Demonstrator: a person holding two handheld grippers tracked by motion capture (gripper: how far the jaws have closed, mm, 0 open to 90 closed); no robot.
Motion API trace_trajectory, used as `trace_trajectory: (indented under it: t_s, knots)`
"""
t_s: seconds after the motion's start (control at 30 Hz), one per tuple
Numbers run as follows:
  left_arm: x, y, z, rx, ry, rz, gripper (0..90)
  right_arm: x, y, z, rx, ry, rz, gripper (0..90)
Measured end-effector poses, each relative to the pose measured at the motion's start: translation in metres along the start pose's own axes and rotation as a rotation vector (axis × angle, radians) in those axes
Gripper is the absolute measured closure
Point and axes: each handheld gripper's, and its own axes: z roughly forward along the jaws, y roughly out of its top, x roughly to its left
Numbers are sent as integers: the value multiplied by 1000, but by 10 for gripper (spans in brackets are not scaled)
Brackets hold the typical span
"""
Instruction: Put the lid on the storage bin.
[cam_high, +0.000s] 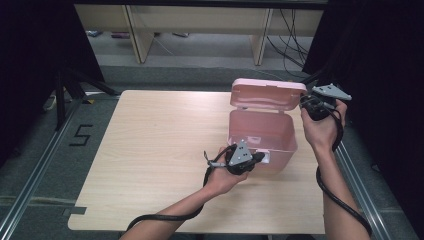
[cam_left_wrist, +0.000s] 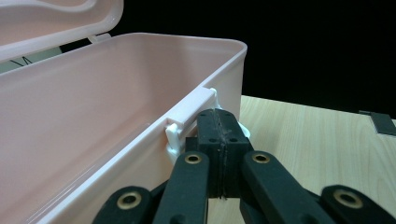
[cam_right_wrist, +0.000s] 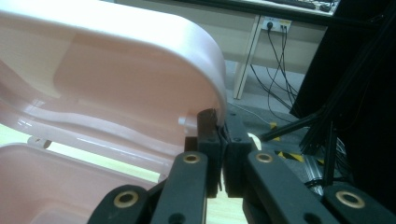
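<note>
On the right half of the light wooden surface (cam_high: 150, 150) stands a translucent pink plastic box (cam_high: 262, 132), its hinged pink lid (cam_high: 267, 92) raised. At the box's near wall, the left gripper (cam_high: 260, 157) is clamped on the white latch (cam_left_wrist: 210, 109). At the lid's right edge, the right gripper (cam_high: 303, 101) pinches the rim.

Two forearms reach in from below. The left gripper (cam_high: 259, 157) points right, jaws closed; the right gripper (cam_high: 303, 100), raised higher, points left, jaws closed.
</note>
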Motion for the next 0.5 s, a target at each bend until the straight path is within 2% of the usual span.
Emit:
trace_trajectory:
  t_s: [0.1, 0.13, 0.17, 0.23, 0.33, 0.43, 0.5]
  knots:
    - [0, 0, 0, -2, -1, 0, 895, 1, -2, -2, -5, 0, -3, 890]
    - [0, 0, 0, -2, 0, 0, 895, 2, -2, -3, 9, 0, 9, 890]
    - [0, 0, 0, -2, 0, 1, 895, 0, -3, -3, -7, -3, -15, 890]
    - [0, 0, 0, -1, -1, 1, 895, 2, -5, -4, -5, -2, 2, 889]
    - [0, 0, 0, -1, 0, 1, 895, 2, -7, -5, -14, -2, -13, 889]
    - [0, 0, 0, 1, -2, 2, 895, 3, -8, -7, -13, -8, -1, 890]
    - [0, 0, 0, 0, -2, 2, 895, 2, -9, -7, -13, -4, -19, 890]
